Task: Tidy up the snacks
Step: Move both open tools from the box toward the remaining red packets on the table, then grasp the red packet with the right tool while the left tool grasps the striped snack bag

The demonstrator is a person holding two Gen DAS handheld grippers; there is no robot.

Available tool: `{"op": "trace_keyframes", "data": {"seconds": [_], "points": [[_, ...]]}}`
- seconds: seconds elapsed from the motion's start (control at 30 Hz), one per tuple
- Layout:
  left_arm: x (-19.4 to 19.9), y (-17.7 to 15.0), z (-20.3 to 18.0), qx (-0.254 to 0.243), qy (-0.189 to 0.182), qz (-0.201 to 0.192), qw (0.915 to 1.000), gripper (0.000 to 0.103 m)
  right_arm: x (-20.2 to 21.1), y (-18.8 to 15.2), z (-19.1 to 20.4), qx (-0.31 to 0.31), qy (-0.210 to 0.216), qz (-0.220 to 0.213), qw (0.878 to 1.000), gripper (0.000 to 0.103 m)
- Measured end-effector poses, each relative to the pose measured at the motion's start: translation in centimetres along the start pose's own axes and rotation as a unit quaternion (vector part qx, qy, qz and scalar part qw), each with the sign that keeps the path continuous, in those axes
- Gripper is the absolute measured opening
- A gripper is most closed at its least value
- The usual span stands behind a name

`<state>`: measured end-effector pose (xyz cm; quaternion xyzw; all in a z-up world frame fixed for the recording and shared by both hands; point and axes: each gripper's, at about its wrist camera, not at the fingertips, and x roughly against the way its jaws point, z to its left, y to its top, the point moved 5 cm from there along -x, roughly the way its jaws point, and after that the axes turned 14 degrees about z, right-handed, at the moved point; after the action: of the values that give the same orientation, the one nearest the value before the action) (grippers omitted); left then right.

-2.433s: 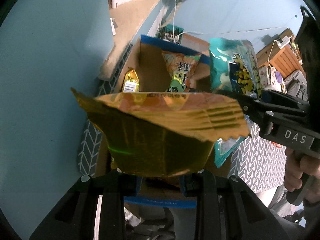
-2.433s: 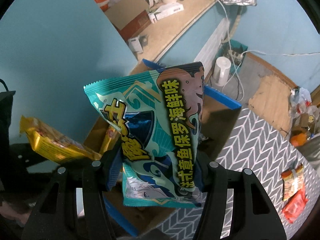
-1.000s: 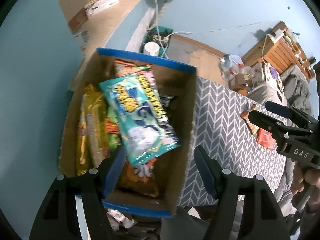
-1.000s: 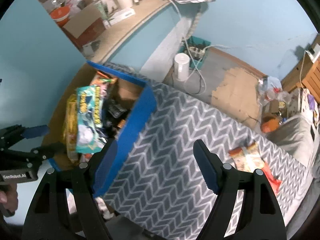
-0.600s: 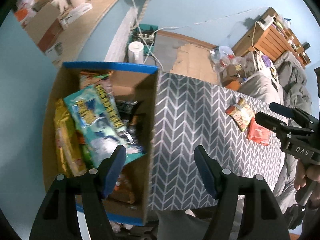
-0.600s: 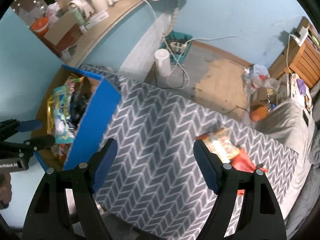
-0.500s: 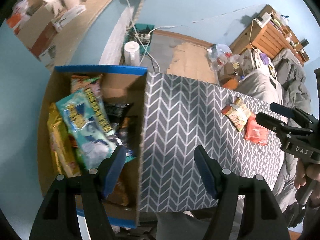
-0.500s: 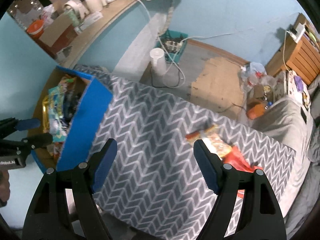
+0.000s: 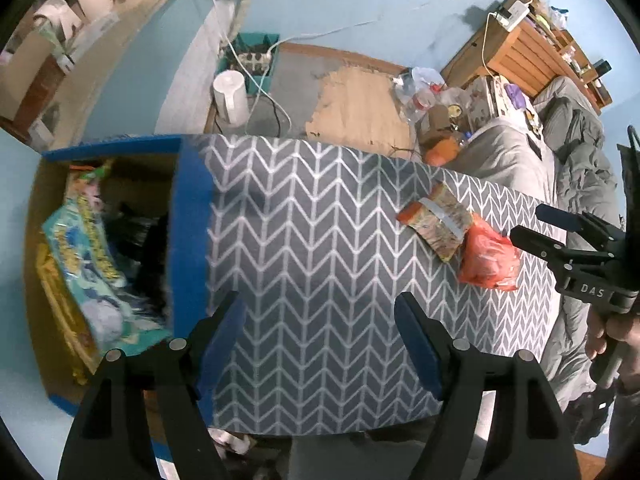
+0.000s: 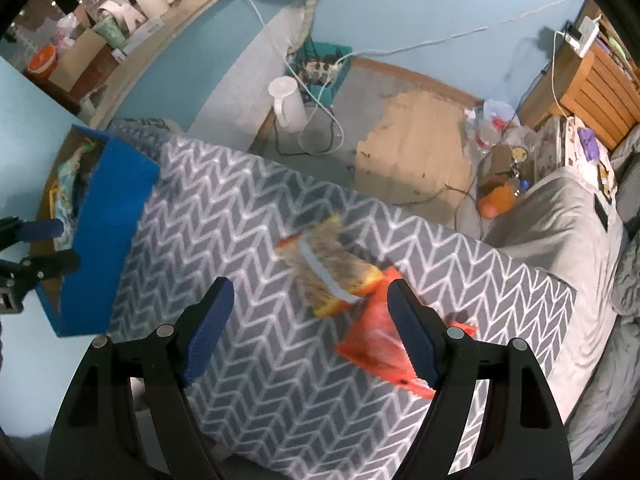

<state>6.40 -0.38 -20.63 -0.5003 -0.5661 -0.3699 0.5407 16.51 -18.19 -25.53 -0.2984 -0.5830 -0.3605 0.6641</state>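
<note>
Where the table's left end meets the wall, a blue-edged cardboard box (image 9: 190, 240) stands on the grey chevron tablecloth (image 9: 312, 248); inside it lie a yellow packet (image 9: 60, 304) against the far-left wall and a teal snack bag (image 9: 92, 272) on top of it, with an orange-and-green packet (image 9: 86, 172) at the back and dark wrappers beside the blue inner wall. Left gripper (image 9: 320, 328): jaws spread wide, holding nothing, hovering above the cloth just right of the box, the box to its left and the loose snacks well apart to its upper right. Centre-right of the cloth: a brown-and-orange snack packet (image 9: 436, 222) with a pale band across it, touching a red snack bag (image 9: 488, 260) at its right. Right gripper (image 10: 310, 320): jaws spread wide, holding nothing; in its own view the brown-and-orange packet (image 10: 330, 274) lies just beyond and between the fingers, blurred, and the red bag (image 10: 376, 348) sits partly behind the right finger. In the left view this gripper (image 9: 536, 226) shows at the right edge, its tips just beside the red bag. Beyond the table: a white jug (image 10: 288, 104) on the floor, a wooden shelf unit (image 10: 600, 80) far right.
</note>
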Motion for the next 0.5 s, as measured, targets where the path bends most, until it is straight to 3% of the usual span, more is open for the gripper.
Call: {"op": "trace_keyframes", "data": {"seconds": [0.5], "points": [[-5.8, 1.4, -5.1, 0.022, -0.027, 0.042, 0.9985, 0.078, -5.6, -1.6, -6.5, 0.026, 0.000, 0.048, 0.998, 0.080]]}}
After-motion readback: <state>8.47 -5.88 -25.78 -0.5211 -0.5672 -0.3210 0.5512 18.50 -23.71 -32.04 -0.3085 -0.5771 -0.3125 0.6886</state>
